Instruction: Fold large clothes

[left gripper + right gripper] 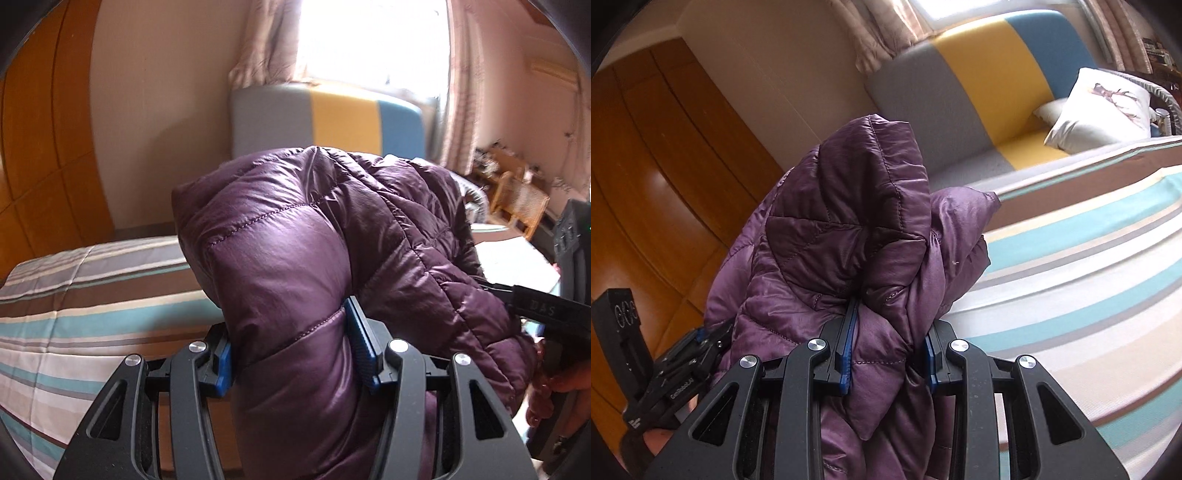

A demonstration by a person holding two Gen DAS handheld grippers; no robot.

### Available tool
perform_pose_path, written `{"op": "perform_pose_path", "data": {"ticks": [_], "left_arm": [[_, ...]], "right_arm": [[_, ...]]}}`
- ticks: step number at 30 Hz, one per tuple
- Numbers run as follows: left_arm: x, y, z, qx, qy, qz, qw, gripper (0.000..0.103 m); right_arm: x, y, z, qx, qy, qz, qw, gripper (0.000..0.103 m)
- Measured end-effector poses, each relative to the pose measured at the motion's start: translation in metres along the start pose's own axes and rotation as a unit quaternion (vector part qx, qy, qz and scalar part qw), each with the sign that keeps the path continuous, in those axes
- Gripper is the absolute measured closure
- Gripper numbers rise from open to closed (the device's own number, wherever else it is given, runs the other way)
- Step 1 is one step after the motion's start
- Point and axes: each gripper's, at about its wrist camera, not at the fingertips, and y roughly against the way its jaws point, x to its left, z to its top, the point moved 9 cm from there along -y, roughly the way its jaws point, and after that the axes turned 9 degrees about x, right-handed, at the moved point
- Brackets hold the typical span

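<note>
1. The purple quilted jacket (pixel 314 258) is held up off the striped bed (pixel 74 314), bunched between both grippers and filling the middle of each wrist view.
2. The left gripper (pixel 295 354) has its jaws clamped on a thick fold of the jacket, blue pads (pixel 364 347) pressed into the fabric.
3. The right gripper (pixel 890 358) likewise has its jaws pinched on a gathered fold of the jacket.
4. In the left wrist view the right gripper appears at 3 o'clock, touching the jacket's edge.
5. Behind, at 12 o'clock, stands a grey, yellow and blue headboard (pixel 332 118); a white pillow (pixel 1104 110) lies at 2 o'clock in the right wrist view; a wooden wardrobe (pixel 40 147) is at 9 o'clock.
</note>
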Motion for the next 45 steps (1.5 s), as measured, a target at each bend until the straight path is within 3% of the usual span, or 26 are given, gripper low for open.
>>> {"op": "perform_pose_path", "data": {"ticks": [3,5,8,12,17,22,28,33,36,38,45], "left_arm": [[0.024,-0.026,-0.009,0.014,0.016,0.014,0.9997,0.041],[0.03,-0.031,-0.014,0.005,0.026,0.003,0.9996,0.035],[0.031,-0.028,-0.02,-0.004,0.014,0.013,0.9998,0.033],[0.026,-0.005,-0.019,-0.005,0.01,0.049,0.9987,0.021],[-0.003,0.047,-0.014,-0.056,0.009,0.017,0.9982,0.011],[-0.021,0.027,-0.035,-0.005,-0.059,0.066,0.9961,0.015],[0.001,0.0,-0.067,0.044,-0.009,0.032,0.9985,0.014],[-0.002,-0.005,-0.066,0.051,-0.003,0.056,0.9971,0.014],[-0.009,0.009,-0.06,0.045,-0.014,0.09,0.9948,0.003],[-0.017,0.023,-0.06,0.037,-0.02,0.107,0.9934,0.002],[-0.03,0.057,-0.082,0.044,0.038,0.069,0.9959,0.002]], "right_arm": [[0.002,-0.016,-0.006,0.004,-0.001,-0.028,1.0,0.073],[-0.002,-0.023,-0.018,0.022,0.008,-0.06,0.998,0.065],[-0.006,-0.021,-0.024,0.02,0.01,-0.067,0.998,0.058],[-0.015,0.002,-0.024,0.011,-0.022,-0.044,0.999,0.052],[-0.002,0.026,-0.04,-0.005,-0.005,-0.048,0.999,0.052],[0.012,0.022,-0.077,0.029,-0.005,-0.058,0.998,0.052],[0.008,-0.002,-0.103,0.056,0.032,-0.092,0.994,0.052],[0.007,-0.006,-0.098,0.067,0.024,-0.099,0.993,0.052],[0.005,0.005,-0.084,0.051,0.009,-0.098,0.994,0.036],[0.004,0.023,-0.079,0.025,0.015,-0.103,0.994,0.025],[0.032,0.064,-0.086,-0.015,0.069,-0.11,0.991,0.009]]}}
